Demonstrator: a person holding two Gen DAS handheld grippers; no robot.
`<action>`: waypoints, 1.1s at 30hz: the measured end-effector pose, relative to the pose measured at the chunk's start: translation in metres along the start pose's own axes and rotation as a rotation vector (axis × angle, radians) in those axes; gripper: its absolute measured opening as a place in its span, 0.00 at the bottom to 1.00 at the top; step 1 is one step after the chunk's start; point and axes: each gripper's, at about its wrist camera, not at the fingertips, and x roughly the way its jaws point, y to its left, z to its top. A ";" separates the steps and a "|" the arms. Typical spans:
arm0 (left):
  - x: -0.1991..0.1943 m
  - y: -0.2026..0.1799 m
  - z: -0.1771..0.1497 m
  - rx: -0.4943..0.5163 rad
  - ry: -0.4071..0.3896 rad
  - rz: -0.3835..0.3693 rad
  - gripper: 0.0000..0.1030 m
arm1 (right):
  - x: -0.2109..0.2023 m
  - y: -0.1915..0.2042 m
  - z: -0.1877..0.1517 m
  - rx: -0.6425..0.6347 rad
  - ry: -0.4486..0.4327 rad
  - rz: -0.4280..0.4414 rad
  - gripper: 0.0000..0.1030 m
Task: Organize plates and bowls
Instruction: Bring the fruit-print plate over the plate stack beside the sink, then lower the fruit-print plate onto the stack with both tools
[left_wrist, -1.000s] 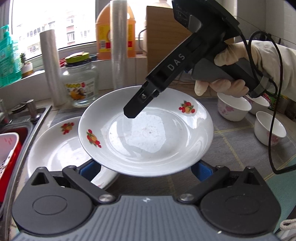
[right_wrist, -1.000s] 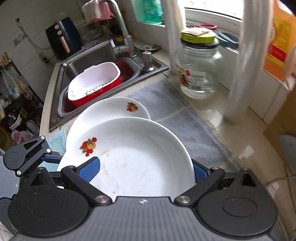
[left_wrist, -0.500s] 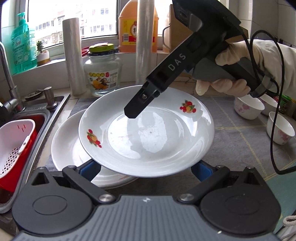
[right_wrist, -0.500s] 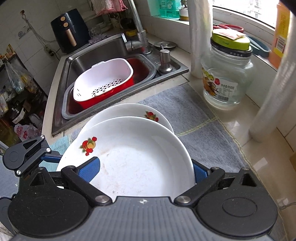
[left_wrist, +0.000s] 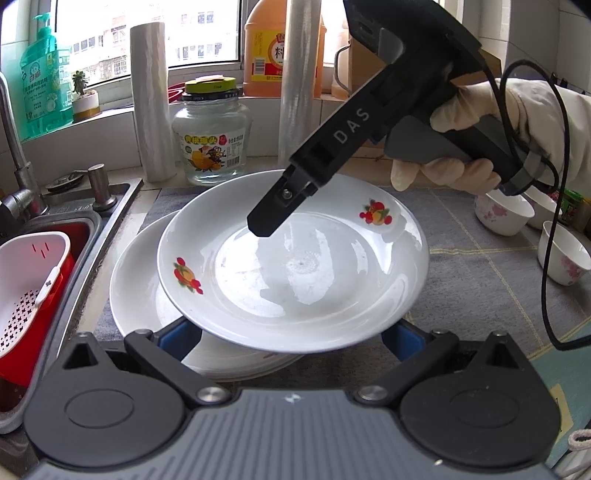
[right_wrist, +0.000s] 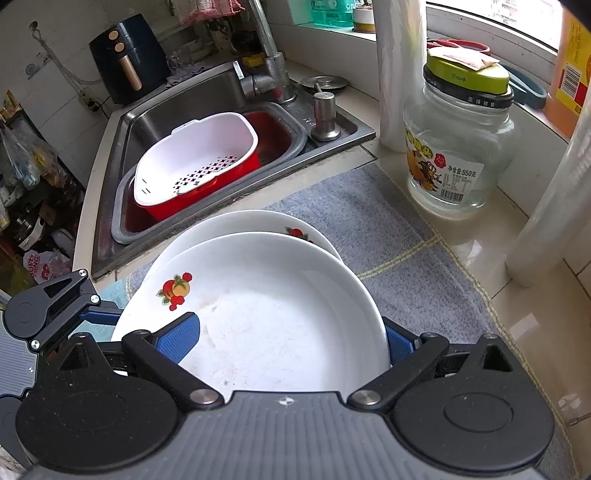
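Matting was spread over the table beside the sink, and the lower plate lay on it. The upper plate was held raised and tilted, and had been carried across within the last second until most of the lower plate was covered; stacking was judged nearly done, with only lowering left. The right tongs were clamped on its rim, one finger inside, the other beneath. The left tongs were spread wide, gripping nothing. Small bowls stood well apart, unsorted.
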 end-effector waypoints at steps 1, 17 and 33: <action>0.000 0.001 0.000 -0.001 0.001 -0.002 0.99 | 0.001 0.000 0.001 0.003 0.000 -0.001 0.99; 0.010 0.010 0.003 -0.040 0.042 -0.032 0.99 | 0.006 0.001 0.006 0.002 0.013 -0.030 0.99; 0.021 0.024 0.014 -0.095 0.128 -0.049 0.99 | 0.011 0.003 0.010 0.001 0.038 -0.061 0.99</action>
